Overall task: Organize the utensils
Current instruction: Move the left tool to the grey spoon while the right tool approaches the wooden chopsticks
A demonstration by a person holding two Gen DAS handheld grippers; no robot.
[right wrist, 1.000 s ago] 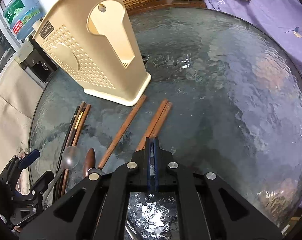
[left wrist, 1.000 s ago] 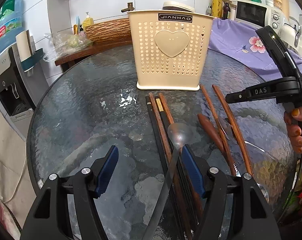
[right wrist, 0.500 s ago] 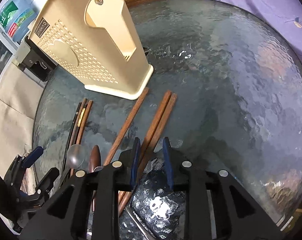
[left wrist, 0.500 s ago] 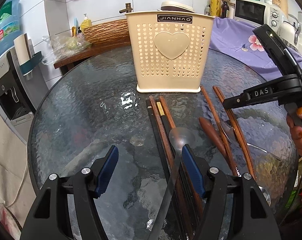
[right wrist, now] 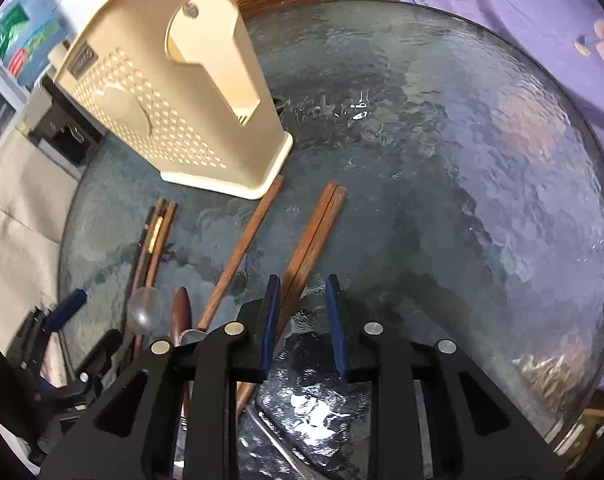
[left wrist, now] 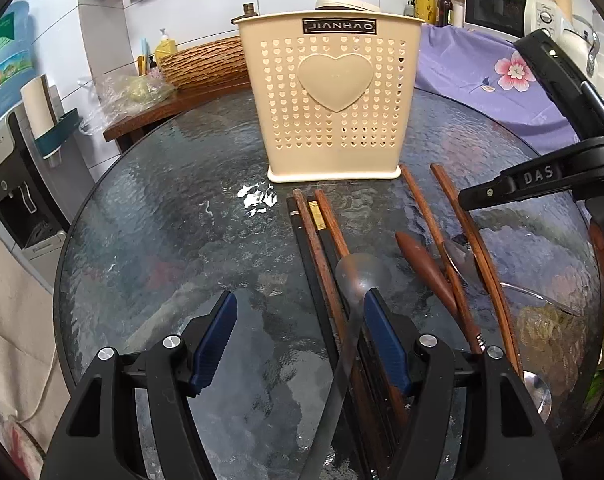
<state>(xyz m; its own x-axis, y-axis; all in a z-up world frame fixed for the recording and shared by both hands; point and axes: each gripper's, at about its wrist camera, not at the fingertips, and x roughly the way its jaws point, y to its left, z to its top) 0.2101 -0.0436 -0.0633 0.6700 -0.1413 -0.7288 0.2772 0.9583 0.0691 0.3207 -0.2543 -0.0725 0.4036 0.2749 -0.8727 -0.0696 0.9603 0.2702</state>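
Note:
A cream perforated utensil holder [left wrist: 329, 108] [right wrist: 174, 96] stands upright at the back of the round glass table [left wrist: 162, 240]. In front of it lie dark and brown chopsticks [left wrist: 317, 248], a metal spoon [left wrist: 359, 276], a wooden spoon [left wrist: 421, 264] and more brown chopsticks [left wrist: 473, 248]. My left gripper [left wrist: 300, 300] is open just above the table. The metal spoon's handle runs between its fingers, close to the right pad [left wrist: 385, 340]. My right gripper [right wrist: 302, 286] is partly open over a pair of brown chopsticks [right wrist: 315, 228], which pass between the pads near the left one, untouched.
A purple flowered cloth [left wrist: 501, 92] covers the counter at the right, with a microwave [left wrist: 497, 8] behind it. A wicker basket [left wrist: 206, 64] and a plastic bag sit on a wooden shelf behind the table. A water dispenser [left wrist: 14, 192] stands at the left.
My right gripper went from shut to partly open, and the brown chopstick pair now lies between its pads. The left gripper has barely moved.

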